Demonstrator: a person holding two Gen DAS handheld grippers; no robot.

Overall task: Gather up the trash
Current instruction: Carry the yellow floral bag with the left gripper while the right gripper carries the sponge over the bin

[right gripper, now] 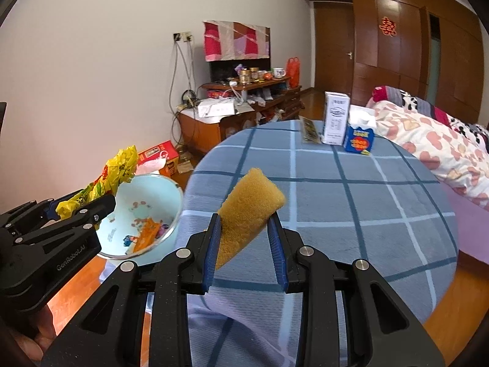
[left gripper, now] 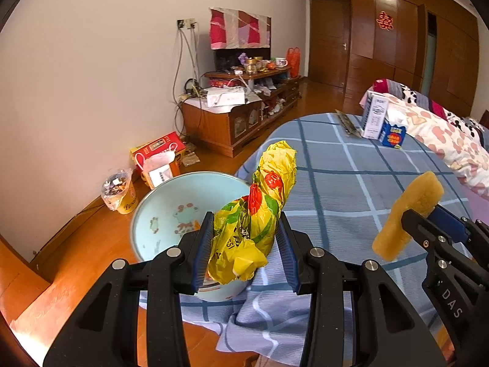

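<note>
Both hands loaded, heading for the bowl

My left gripper (left gripper: 246, 244) pinches the crumpled yellow wrapper (left gripper: 259, 211) just above the pale blue bowl (left gripper: 159, 202) at the table's edge; my right gripper (right gripper: 246, 244) clamps a yellow sponge (right gripper: 247, 214) over the checked tablecloth (right gripper: 351, 208). I judge this the carry-to-bowl step: next I must centre each piece over the bowl, then spread the jaws

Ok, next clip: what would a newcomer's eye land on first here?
Probably the crumpled yellow plastic bag, pinched in the left claw just in front of the pale blue basin at the table's left edge. Next, the tan sponge gripped in the right claw above the blue checked tablecloth. Two cartons stand at the table's far edge.
</note>
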